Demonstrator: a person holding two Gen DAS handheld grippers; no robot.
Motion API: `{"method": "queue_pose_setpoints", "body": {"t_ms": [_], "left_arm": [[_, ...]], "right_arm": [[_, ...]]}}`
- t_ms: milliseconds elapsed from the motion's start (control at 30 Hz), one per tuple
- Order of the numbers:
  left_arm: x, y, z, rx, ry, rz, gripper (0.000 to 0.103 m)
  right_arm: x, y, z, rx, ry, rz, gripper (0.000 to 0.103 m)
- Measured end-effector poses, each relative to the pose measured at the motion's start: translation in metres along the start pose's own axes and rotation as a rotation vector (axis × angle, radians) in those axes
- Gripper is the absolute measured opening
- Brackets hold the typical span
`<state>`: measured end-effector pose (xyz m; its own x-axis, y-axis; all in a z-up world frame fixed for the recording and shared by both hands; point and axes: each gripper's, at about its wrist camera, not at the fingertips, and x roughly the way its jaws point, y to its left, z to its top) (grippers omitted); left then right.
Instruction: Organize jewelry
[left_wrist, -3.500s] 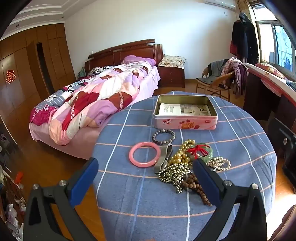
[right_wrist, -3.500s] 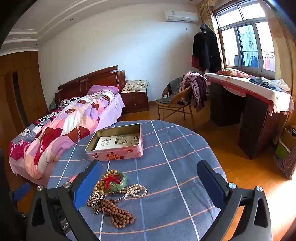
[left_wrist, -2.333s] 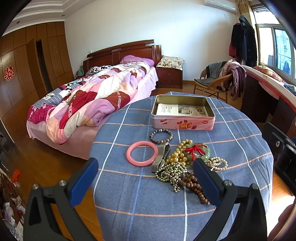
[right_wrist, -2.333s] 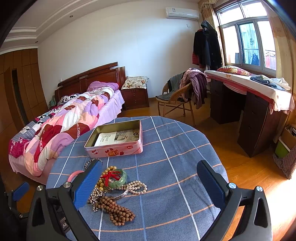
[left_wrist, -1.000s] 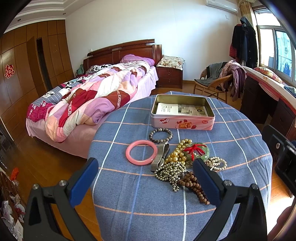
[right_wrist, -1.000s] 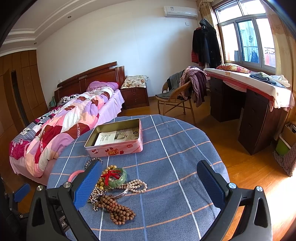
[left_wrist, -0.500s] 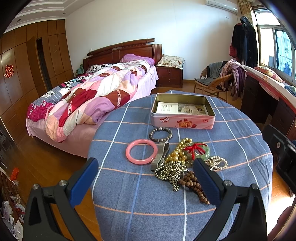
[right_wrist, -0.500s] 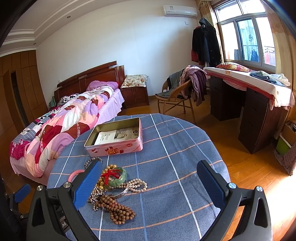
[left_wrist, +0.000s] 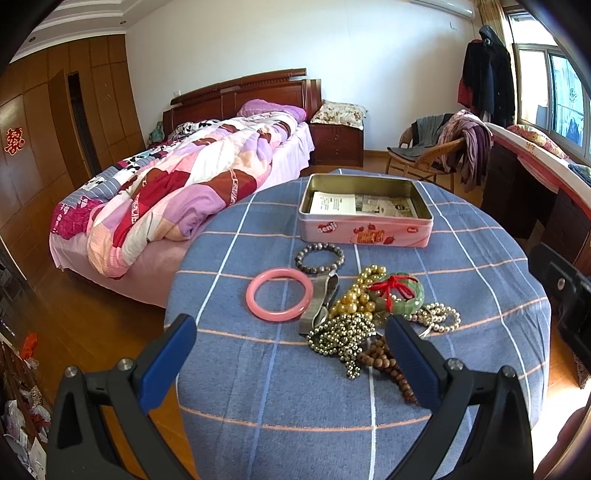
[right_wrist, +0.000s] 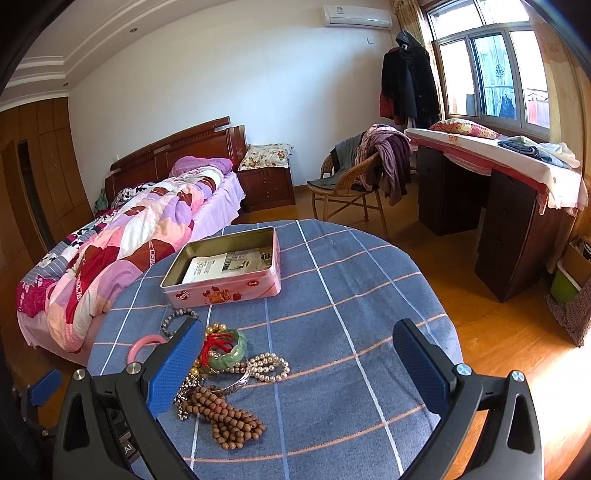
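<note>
You hold both grippers above the near edge of a round table draped in a blue cloth with white and orange grid lines (left_wrist: 480, 266). Your left gripper (left_wrist: 291, 354) has its blue-padded jaws spread wide and empty; your right gripper (right_wrist: 299, 362) is likewise spread wide, gripping nothing. Toward the far side sits an open rectangular pink tin box (left_wrist: 365, 230) with strawberry pictures and a red logo whose lettering is too small to read for sure; printed paper leaflets (left_wrist: 364, 206) lie inside. In front of it lies the jewelry: a dark beaded bracelet (left_wrist: 319, 258), a smooth pink bangle (left_wrist: 279, 299), a green jade bangle tied with red string (left_wrist: 400, 293), gold pearls, silver bead chains, a pearl bracelet (right_wrist: 269, 365) and brown wooden prayer beads (right_wrist: 229, 421), tangled together. A bed with a patchwork quilt (left_wrist: 184, 184) stands behind.
</note>
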<state>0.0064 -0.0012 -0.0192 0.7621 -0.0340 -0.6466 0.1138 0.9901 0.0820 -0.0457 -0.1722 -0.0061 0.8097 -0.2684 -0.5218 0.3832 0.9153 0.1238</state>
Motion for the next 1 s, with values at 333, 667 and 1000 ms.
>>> {"method": "queue_pose_setpoints", "body": {"t_ms": [333, 667, 1000], "left_arm": [[0.034, 0.019, -0.011, -0.002, 0.091, -0.039, 0.103], [0.058, 0.05, -0.024, -0.094, 0.181, -0.12, 0.094], [0.066, 0.066, -0.02, -0.099, 0.187, -0.089, 0.093]], "right_arm": [[0.023, -0.018, -0.005, -0.03, 0.002, -0.013, 0.101], [0.065, -0.019, -0.029, -0.058, 0.266, 0.278, 0.048], [0.094, 0.045, -0.068, -0.228, 0.441, 0.418, 0.048]]}}
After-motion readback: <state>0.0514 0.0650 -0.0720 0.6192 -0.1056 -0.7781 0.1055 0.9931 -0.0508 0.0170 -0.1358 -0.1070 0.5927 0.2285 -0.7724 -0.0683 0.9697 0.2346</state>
